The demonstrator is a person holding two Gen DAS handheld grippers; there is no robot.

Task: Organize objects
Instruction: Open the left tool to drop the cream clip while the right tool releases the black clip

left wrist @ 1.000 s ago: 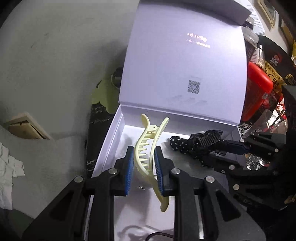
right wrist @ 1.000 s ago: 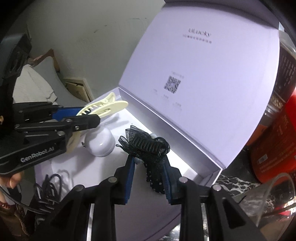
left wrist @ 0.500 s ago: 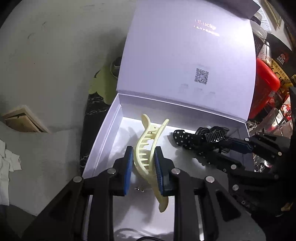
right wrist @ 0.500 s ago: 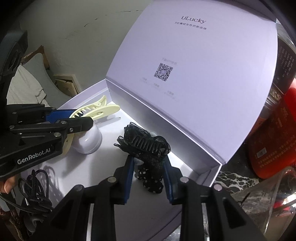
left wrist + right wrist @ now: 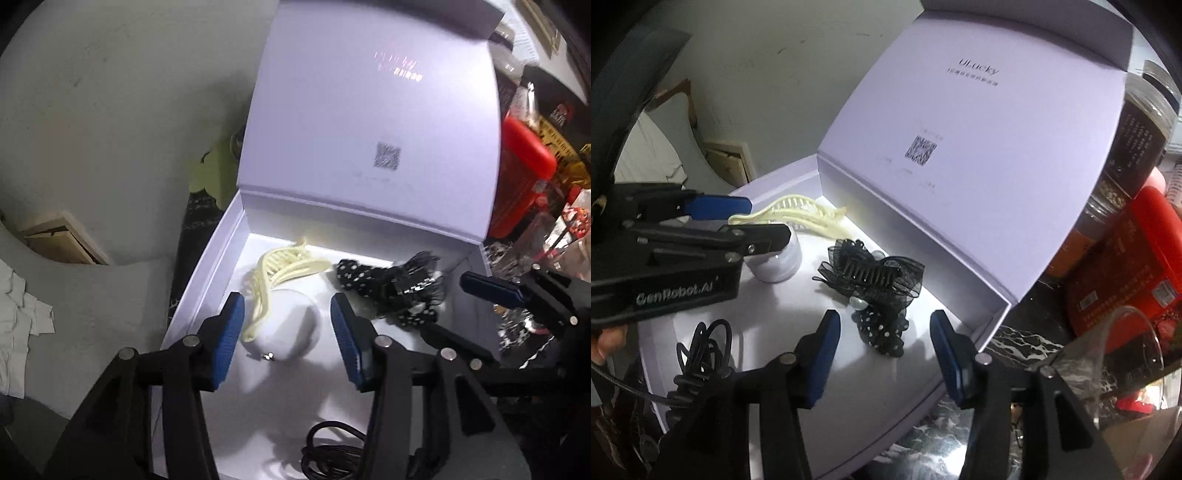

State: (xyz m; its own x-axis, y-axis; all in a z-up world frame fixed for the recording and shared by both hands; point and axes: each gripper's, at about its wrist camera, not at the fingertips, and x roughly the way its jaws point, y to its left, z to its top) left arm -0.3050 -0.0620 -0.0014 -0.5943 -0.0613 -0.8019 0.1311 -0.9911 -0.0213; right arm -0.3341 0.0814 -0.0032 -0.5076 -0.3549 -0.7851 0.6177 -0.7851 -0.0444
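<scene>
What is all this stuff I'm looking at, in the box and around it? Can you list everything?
box: one, pale lilac, lid standing open, on a dark marbled top
hair claw: one, cream, in the box at the back, lying partly over the white dome
white dome: one, in the box under the claw
hair bow: one, black lace with dotted ribbon, in the box on the right
cable: one, black, coiled, near front of the box
red container: one, right of the box
jar: one, dark, behind the red container
left gripper: black with blue pads, jaws just opened, claw released
right gripper: same, jaws just opened, bow released
</scene>
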